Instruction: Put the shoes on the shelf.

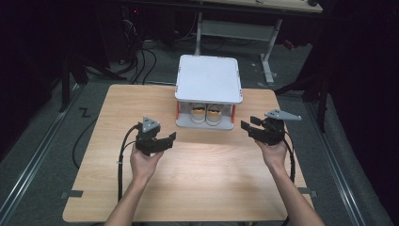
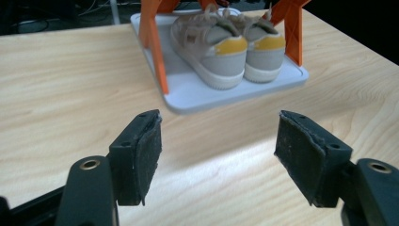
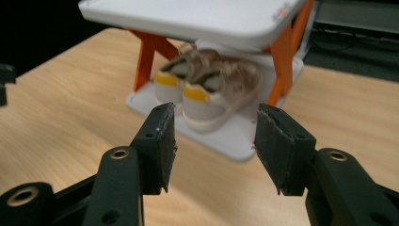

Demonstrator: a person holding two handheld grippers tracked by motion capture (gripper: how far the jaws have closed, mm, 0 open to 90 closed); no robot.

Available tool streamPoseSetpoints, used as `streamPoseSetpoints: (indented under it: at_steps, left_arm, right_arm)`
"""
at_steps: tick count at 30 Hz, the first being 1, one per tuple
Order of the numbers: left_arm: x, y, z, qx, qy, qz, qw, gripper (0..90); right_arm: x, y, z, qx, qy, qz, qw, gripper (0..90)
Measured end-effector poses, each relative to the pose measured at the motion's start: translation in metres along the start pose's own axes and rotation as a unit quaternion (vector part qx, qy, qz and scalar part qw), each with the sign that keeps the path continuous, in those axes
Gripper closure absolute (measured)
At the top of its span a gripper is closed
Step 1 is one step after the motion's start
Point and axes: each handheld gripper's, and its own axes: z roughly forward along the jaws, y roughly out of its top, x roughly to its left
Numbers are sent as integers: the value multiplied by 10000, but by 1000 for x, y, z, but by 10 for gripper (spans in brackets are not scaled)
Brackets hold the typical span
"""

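from above, the left claw (image 1: pixel 172 137) and right claw (image 1: pixel 246 126) flank the rack (image 1: pixel 208 77), both gaping, empty. the left claw's camera puts the shoes (image 2: pixel 230 49) ahead on the lower shelf. the right's, blurrier, likewise; next is probably reaching in for a heel.

Black hand-held gripper (image 1: pixel 172 138) – grey triangular plate, trailing black cable
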Motion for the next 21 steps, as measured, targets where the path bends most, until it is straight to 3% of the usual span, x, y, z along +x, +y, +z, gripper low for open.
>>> streamPoseSetpoints:
  at_steps: [5, 8, 11, 15, 18, 20, 21]
  left_arm:
    - [7, -25, -4, 207, 96, 47, 9997, 318]
    - [14, -40, -1, 371, 199, -35, 9991, 314]
    - [22, -53, 4, 553, 369, -94, 9977, 308]
    - [30, -65, 11, 797, 632, -41, 9948, 302]
    - [34, -74, 16, 959, 812, -4, 9921, 295]
    - [35, -81, 21, 1072, 954, 111, 9896, 294]
    - [36, -85, 21, 924, 902, 82, 9916, 278]
  right_arm:
    - [-4, -34, -8, 158, -132, 35, 9998, 477]
    - [-6, -59, -6, 387, -331, -56, 9987, 472]
    - [-12, -85, 1, 714, -580, -128, 9957, 467]
    - [-23, -113, 8, 996, -768, 55, 9920, 456]
    - [-26, -121, 11, 1089, -853, 77, 9904, 446]
    - [-27, -127, 15, 1204, -953, -54, 9881, 421]
    - [-27, -127, 15, 1201, -964, -88, 9880, 419]
